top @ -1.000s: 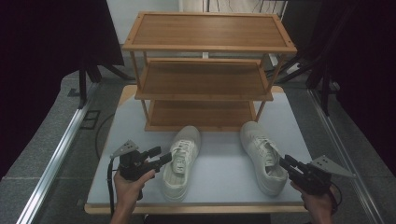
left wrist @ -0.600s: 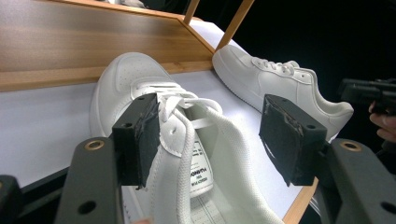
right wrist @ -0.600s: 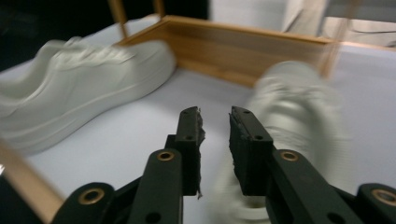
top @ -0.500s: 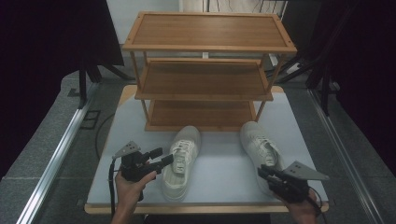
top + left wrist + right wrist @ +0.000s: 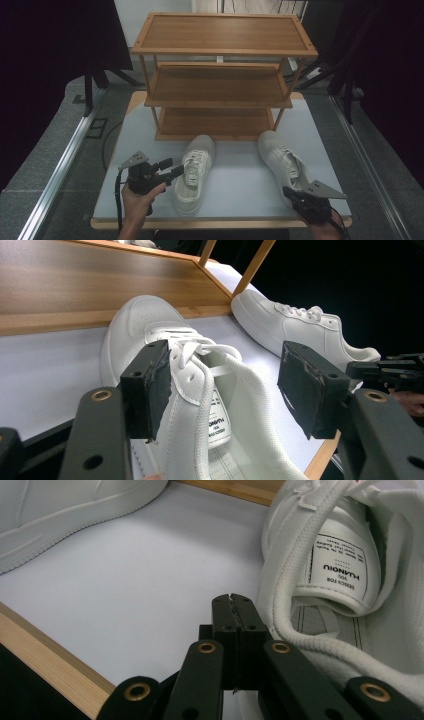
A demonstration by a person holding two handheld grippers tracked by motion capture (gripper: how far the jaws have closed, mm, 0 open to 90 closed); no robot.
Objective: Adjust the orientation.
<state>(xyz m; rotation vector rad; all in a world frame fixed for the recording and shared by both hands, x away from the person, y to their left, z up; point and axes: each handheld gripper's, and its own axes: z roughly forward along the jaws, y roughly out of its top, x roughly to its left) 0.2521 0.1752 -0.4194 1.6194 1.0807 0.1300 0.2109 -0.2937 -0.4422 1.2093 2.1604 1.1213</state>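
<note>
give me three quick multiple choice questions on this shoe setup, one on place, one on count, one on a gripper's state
1. Where do the two white sneakers sit?
A. on the table in front of the rack
B. on the top shelf
C. on the floor

2. How many shelves does the wooden rack have?
A. two
B. three
C. five

3. How do the right gripper's jaws stand?
A. wide open
B. shut, nothing between them
C. clamped on a lace

Key: 1 A, the left sneaker and right sneaker lie on the table. 2 B, the rack shows three levels. 3 B, the right gripper has pads pressed together beside the shoe.
</note>
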